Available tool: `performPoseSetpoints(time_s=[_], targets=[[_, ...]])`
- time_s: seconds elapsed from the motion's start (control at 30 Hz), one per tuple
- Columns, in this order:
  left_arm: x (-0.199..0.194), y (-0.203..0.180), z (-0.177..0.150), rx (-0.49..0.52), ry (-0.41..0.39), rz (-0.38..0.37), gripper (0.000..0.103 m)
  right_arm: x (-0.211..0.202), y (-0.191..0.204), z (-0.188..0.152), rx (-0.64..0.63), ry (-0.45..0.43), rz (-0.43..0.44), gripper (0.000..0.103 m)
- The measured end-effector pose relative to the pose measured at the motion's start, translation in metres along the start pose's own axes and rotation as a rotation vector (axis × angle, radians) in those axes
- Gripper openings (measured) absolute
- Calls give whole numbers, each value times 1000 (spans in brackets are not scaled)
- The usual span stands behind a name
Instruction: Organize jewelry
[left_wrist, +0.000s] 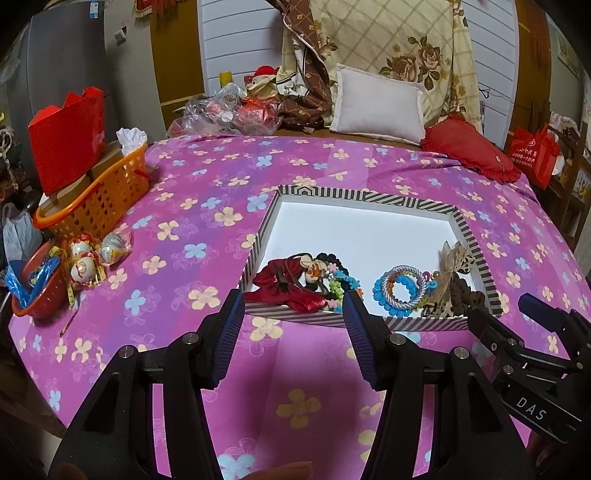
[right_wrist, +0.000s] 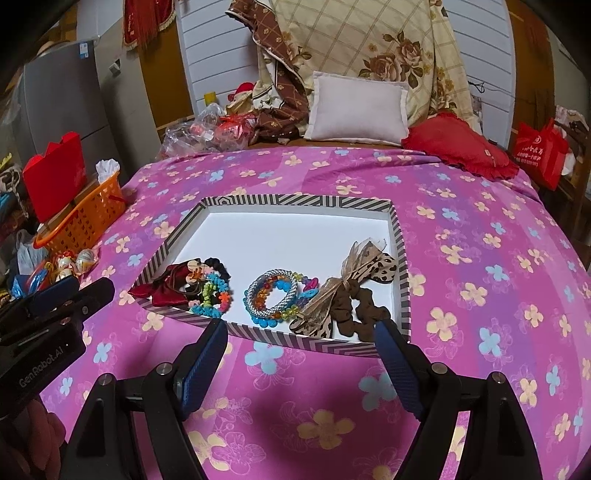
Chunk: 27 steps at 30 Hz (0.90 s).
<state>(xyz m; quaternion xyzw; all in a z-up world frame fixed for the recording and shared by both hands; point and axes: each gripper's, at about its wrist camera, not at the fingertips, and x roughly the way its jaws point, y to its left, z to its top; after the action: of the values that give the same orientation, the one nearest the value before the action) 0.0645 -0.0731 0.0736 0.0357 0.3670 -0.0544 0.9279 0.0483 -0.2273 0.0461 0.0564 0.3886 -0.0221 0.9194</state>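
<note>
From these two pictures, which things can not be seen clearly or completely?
- Right wrist view: near end of the brown scrunchie, hidden behind the striped box wall and a right gripper finger.
- Left wrist view: brown scrunchie mostly hidden by the leopard bow.
- Left wrist view: orange basket contents, covered by a red box.

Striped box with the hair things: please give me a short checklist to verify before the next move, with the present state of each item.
1. Left gripper open, nothing between the pads: ok.
2. Right gripper open and empty: ok.
3. Striped box flat on the bedspread: ok.
4. Red bow, beaded bracelets and brown scrunchie inside the box: ok.
5. Bow free of the neighbouring hair ties: not ok, they overlap.
6. Bracelets separate from each other: cannot tell.
</note>
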Motion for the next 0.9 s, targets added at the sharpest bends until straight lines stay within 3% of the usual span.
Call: performPoseSetpoints(time_s=[0.9], targets=[[3,-9,-8,11,14,-6,55,-1,-4,-3,5,16,0,81]])
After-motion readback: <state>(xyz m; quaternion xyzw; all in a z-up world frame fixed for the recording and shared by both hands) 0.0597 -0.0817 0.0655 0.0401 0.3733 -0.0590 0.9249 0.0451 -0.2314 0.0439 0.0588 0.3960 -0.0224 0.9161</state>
